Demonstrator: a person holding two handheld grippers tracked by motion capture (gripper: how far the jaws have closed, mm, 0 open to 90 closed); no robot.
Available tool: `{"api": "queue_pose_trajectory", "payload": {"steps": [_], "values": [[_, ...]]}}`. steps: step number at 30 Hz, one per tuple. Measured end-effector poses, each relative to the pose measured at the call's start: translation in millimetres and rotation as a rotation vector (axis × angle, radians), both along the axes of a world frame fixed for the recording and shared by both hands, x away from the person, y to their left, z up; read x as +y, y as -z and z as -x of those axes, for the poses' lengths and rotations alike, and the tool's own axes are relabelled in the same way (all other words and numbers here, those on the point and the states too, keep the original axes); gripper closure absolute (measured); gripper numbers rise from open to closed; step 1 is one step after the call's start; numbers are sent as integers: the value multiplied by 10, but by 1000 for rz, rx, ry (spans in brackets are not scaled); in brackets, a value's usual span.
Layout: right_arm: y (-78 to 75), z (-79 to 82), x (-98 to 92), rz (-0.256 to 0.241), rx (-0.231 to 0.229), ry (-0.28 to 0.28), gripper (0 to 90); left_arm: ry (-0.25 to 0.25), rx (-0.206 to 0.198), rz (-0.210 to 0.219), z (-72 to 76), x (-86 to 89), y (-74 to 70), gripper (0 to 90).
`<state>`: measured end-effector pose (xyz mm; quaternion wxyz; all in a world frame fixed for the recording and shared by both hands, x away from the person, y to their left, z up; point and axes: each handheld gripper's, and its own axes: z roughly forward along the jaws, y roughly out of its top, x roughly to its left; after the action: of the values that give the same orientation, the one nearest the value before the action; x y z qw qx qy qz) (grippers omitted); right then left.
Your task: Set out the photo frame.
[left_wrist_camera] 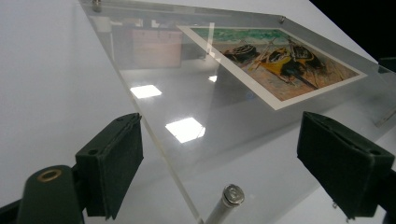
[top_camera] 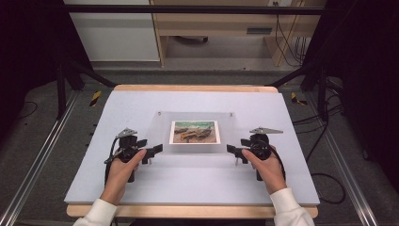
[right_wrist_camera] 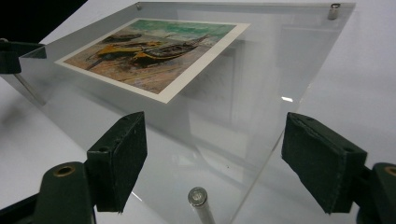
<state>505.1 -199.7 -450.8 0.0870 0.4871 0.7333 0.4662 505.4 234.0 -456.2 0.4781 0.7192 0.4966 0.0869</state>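
The frame (top_camera: 195,133) with its print (top_camera: 195,132) lay mid-table, tilted on pegs. The left gripper (top_camera: 156,149) and right gripper (top_camera: 231,149) were held open at its near corners, unclosed. Both corners were best straddled evenly and pinched together, clear of the pegs (left_wrist_camera: 232,194).

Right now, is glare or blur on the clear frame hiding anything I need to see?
Left gripper view: bright ceiling-light patches reflect on the acrylic frame, clear of the boat print, which stays sharp; the near standoff screw and gripper pads are soft. Right gripper view: one small glint, faint room reflections. High view: even light, dark surroundings, the frame's edges barely visible.
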Motion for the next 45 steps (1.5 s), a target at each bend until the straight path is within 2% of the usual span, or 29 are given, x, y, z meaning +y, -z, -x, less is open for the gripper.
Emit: {"api": "queue_pose_trajectory", "payload": {"steps": [4,12,15,17,21,28,37,42,45], "values": [[7,-5,1,-9,7,5,224,2,21,34,-22,14,30,140],[20,-19,-2,-34,36,18,217,5,29,45,-36,16,45,135],[29,-27,-9,-51,57,24,216,20,52,81,-47,2,69,139],[30,-31,-12,-57,67,27,217,18,58,86,-51,-13,72,136],[41,-39,-20,-72,80,28,215,16,60,89,-56,-20,76,135],[37,-40,-36,-67,76,15,220,18,57,87,-64,-23,79,132],[58,-70,-47,-93,104,15,206,23,63,94,-83,-28,88,130],[86,-98,-30,-129,137,-1,201,28,68,90,-89,-27,82,131],[84,-102,-29,-126,137,-3,203,32,71,85,-91,-25,79,132]]}}
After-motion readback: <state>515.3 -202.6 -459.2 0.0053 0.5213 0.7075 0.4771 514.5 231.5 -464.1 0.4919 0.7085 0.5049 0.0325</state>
